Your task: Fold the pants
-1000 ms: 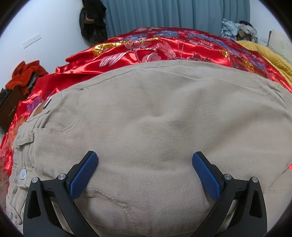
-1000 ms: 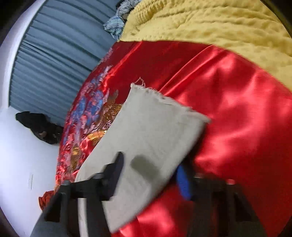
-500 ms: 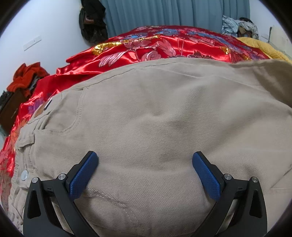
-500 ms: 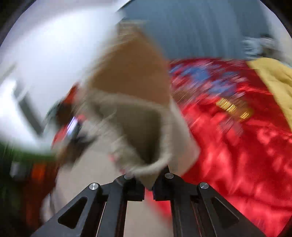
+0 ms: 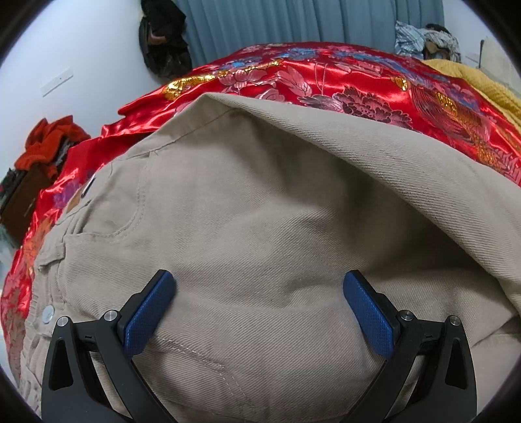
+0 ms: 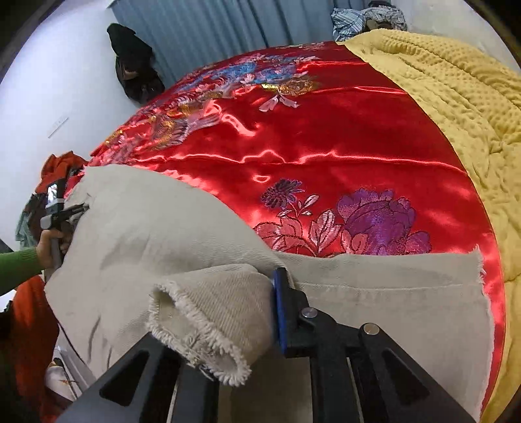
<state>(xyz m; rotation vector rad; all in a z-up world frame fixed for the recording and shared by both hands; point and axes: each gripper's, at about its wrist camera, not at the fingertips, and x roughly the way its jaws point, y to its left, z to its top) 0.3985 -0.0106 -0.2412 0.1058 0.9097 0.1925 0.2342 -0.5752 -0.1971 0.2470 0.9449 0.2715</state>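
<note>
Beige pants (image 5: pixel 244 195) lie on a red embroidered satin bedcover (image 5: pixel 325 75). My left gripper (image 5: pixel 259 283) stands open, its blue pads (image 5: pixel 146 312) resting wide apart on the cloth near the pocket and waistband. In the right wrist view one leg is doubled back over the pants (image 6: pixel 146 221). Its frayed hem (image 6: pixel 202 319) sits between the jaws of my right gripper (image 6: pixel 247 312), which are opening, with the blue pad still against the cloth. The other leg's hem (image 6: pixel 423 286) lies flat to the right. The left gripper (image 6: pixel 62 211) shows far left, held by a hand (image 6: pixel 49 240).
A yellow knitted blanket (image 6: pixel 456 97) covers the bed's right side. A blue curtain (image 5: pixel 293 19) and a dark hanging bag (image 5: pixel 162 42) are at the back wall. Orange clothes (image 5: pixel 49 143) are piled on a low stand at the left. A green sleeve (image 6: pixel 16 270) shows.
My right gripper swung across with the leg hem, rolling level, and the leg now lies folded over the pants' upper right. The left gripper has stayed open in place.
</note>
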